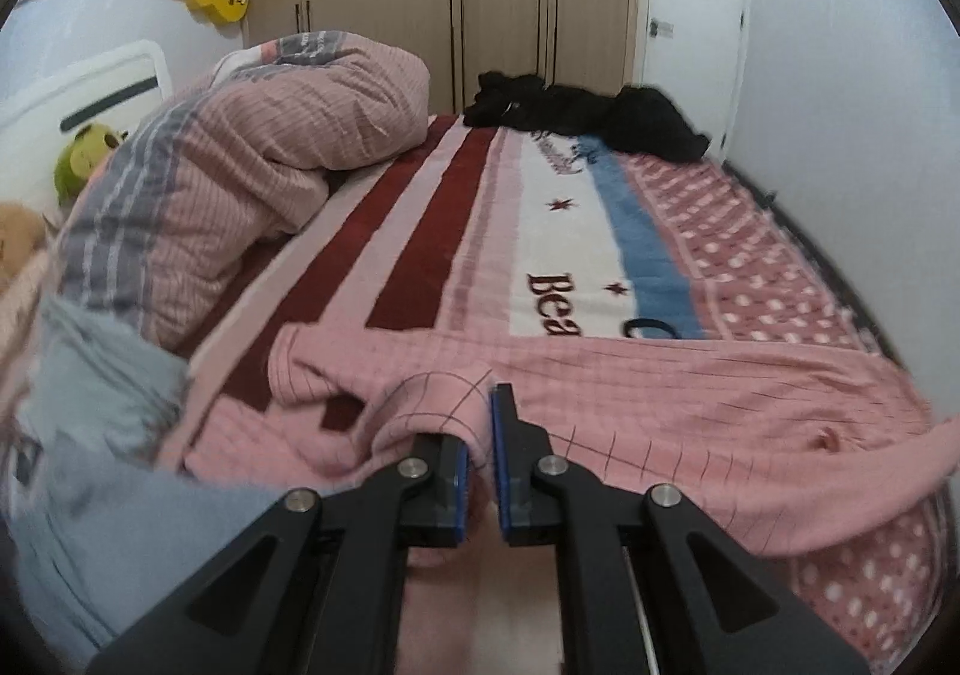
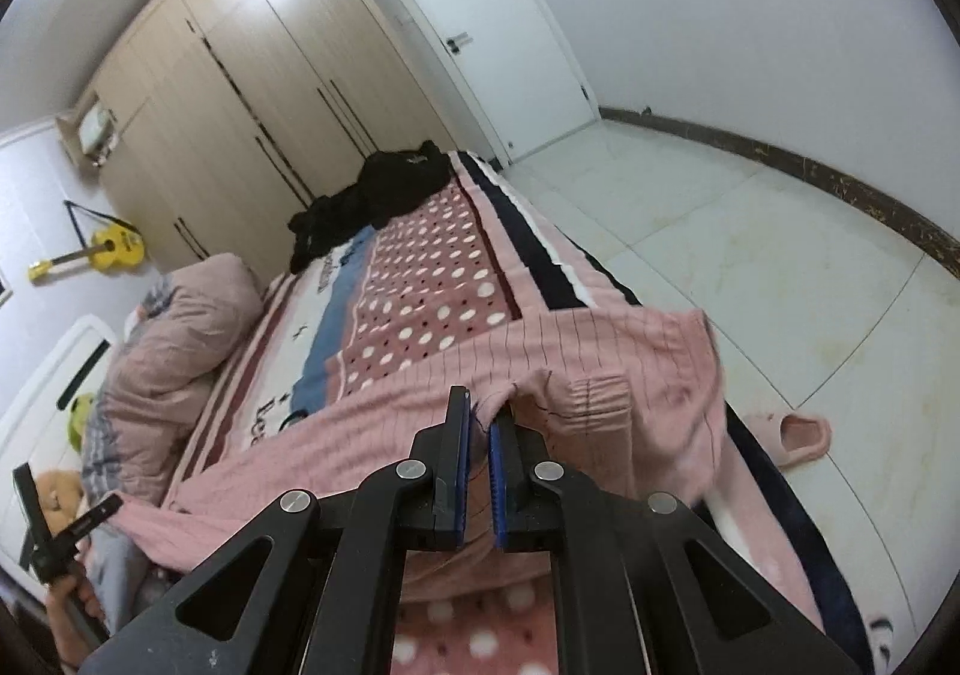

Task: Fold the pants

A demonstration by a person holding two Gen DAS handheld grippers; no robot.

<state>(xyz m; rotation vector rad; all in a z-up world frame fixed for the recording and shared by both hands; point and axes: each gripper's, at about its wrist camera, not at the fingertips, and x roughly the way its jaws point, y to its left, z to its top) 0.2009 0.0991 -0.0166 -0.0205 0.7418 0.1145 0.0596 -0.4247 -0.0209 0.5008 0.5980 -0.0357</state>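
Note:
Pink checked pants (image 1: 690,393) lie across the near end of the bed; they also show in the right wrist view (image 2: 540,351), with the elastic waistband (image 2: 600,393) at the right. My left gripper (image 1: 480,417) is shut on a bunched fold of the pants near a leg end. My right gripper (image 2: 480,411) is shut on the pants fabric next to the waistband. The left gripper also shows at the far left of the right wrist view (image 2: 54,531), its fingertips hidden.
The bed has a patterned blanket (image 1: 540,231). A rolled pink quilt (image 1: 240,183) lies at the left. Black clothes (image 1: 588,111) lie at the far end. Grey cloth (image 1: 102,435) lies near left. A pink slipper (image 2: 792,435) is on the tiled floor (image 2: 750,255).

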